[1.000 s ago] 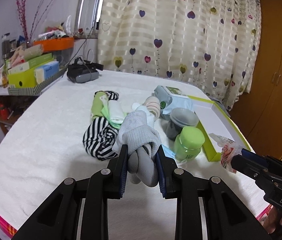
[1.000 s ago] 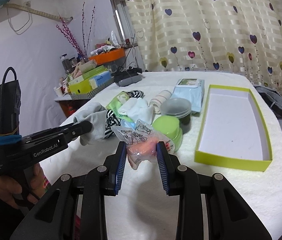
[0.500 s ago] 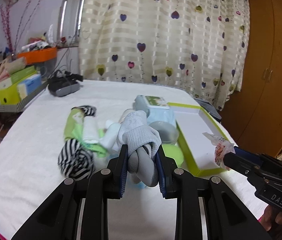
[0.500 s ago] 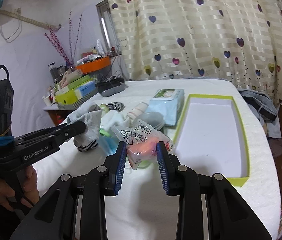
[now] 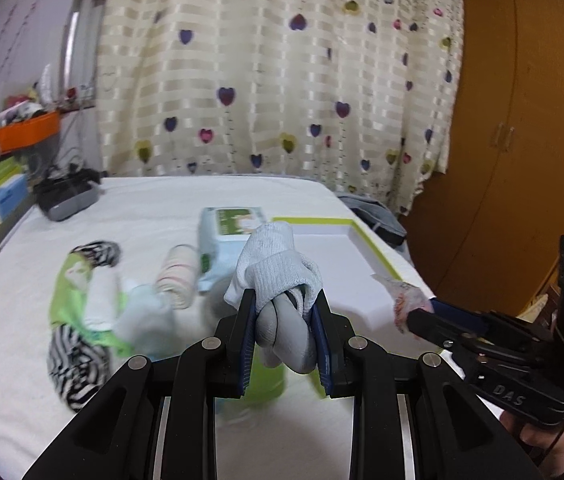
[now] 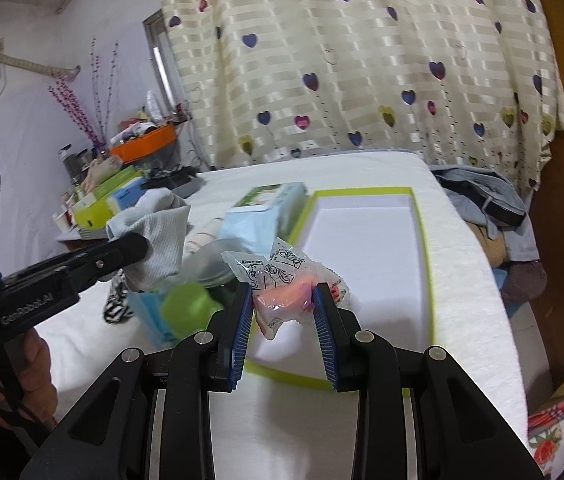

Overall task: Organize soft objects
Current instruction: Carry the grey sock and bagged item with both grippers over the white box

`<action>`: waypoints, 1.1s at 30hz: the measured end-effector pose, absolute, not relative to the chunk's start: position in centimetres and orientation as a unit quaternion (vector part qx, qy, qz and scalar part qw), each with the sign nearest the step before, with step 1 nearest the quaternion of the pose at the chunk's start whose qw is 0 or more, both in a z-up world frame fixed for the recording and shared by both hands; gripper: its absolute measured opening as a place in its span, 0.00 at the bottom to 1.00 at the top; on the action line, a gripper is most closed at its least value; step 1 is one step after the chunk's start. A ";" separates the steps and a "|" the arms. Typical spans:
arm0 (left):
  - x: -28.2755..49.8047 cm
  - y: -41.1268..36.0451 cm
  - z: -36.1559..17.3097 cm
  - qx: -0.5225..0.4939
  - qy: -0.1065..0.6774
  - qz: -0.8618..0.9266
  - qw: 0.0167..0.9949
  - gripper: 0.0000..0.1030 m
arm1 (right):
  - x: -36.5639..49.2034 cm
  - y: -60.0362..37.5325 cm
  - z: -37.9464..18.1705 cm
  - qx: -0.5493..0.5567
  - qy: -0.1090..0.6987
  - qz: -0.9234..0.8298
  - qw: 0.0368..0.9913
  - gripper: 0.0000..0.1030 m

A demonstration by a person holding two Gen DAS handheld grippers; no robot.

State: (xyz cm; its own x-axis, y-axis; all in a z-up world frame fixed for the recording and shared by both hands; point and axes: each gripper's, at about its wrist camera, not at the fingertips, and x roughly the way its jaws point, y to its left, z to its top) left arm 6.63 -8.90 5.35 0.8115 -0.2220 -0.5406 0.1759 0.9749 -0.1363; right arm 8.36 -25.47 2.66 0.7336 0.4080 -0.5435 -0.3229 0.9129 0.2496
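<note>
Both my grippers are carrying loads over the bed.
My left gripper (image 5: 284,312), lettered "GenRobot.AI", is clamping a sock (image 5: 278,276) mid-frame; my right gripper (image 6: 282,312), "DAS", is pinching a packet (image 6: 282,284), now nearing the tray (image 6: 426,264).

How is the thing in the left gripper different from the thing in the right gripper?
The left gripper holds a grey sock, bare knitted cloth; the right gripper holds a pink item in a clear printed wrapper. The sock is bulkier and bulges past the jaws; the wrapper is smaller and crinkly. Both are pinched and lifted near the green-rimmed box.
</note>
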 end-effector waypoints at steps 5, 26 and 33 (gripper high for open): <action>8.3 -11.7 4.5 -0.029 0.308 -0.141 0.940 0.24 | 9.8 -27.1 1.6 0.069 0.325 0.172 0.927 0.31; 14.1 -15.5 0.1 -0.018 0.375 -0.173 0.911 0.24 | 14.4 -28.4 -1.1 0.047 0.366 0.157 0.916 0.32; 14.5 -15.4 -0.1 -0.020 0.377 -0.178 0.909 0.32 | 14.9 -28.2 -1.7 0.032 0.381 0.151 0.912 0.40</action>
